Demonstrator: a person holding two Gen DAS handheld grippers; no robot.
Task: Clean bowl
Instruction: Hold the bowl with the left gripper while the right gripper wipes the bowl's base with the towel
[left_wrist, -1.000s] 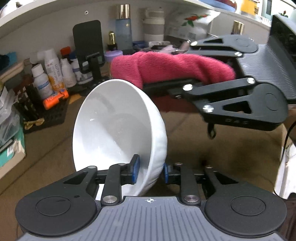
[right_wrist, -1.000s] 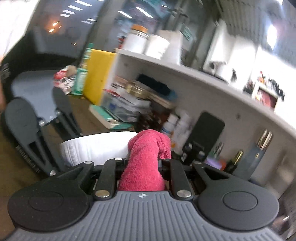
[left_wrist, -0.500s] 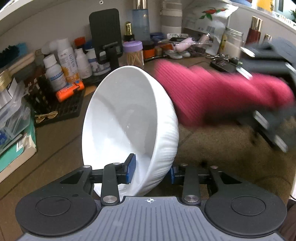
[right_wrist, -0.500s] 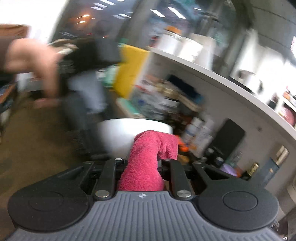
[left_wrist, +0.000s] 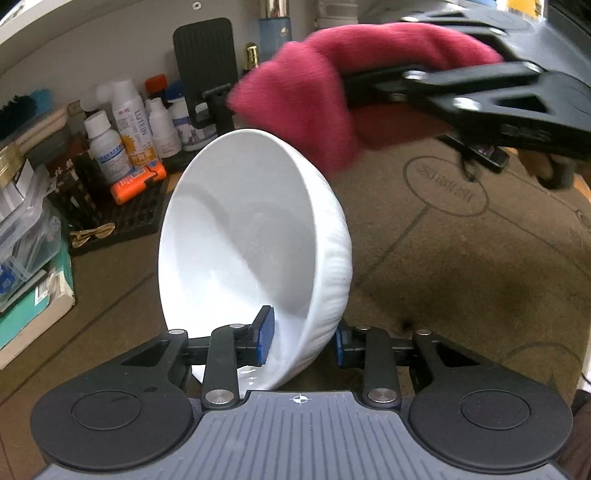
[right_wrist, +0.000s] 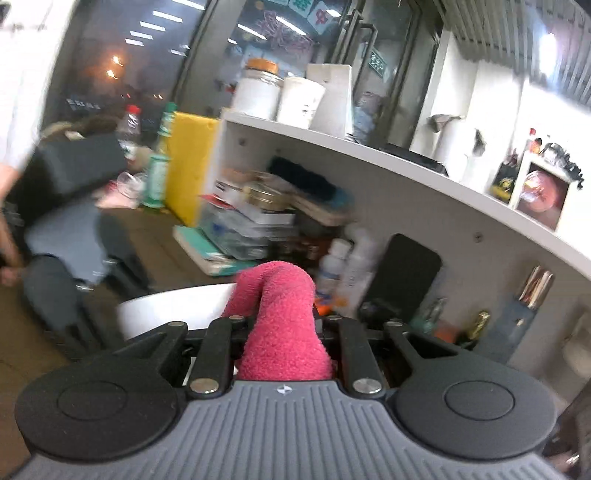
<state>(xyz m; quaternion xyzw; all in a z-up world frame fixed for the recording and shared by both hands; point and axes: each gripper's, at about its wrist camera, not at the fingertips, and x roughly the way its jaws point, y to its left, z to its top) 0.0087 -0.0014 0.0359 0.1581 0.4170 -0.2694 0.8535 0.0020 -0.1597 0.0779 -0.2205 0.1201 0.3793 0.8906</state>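
My left gripper (left_wrist: 301, 338) is shut on the rim of a white bowl (left_wrist: 251, 236), held tipped on its side above the table with its opening facing left. My right gripper (right_wrist: 284, 325) is shut on a pink-red cloth (right_wrist: 284, 325). In the left wrist view the right gripper (left_wrist: 369, 85) comes in from the upper right, and the cloth (left_wrist: 306, 103) hangs at the bowl's upper outer rim. Touch between them cannot be told. The bowl's rim (right_wrist: 173, 306) shows just beyond the cloth in the right wrist view.
A brown table mat (left_wrist: 461, 240) lies below. Several white bottles (left_wrist: 129, 125), an orange tube (left_wrist: 138, 182) on a black tray (left_wrist: 110, 221) and a black phone stand (left_wrist: 205, 70) line the back wall. Boxes and books (left_wrist: 29, 258) are stacked at left.
The right gripper with the cloth swung down beside the bowl, then back up to its upper rim. The bowl has tipped a little and come nearer the back wall.
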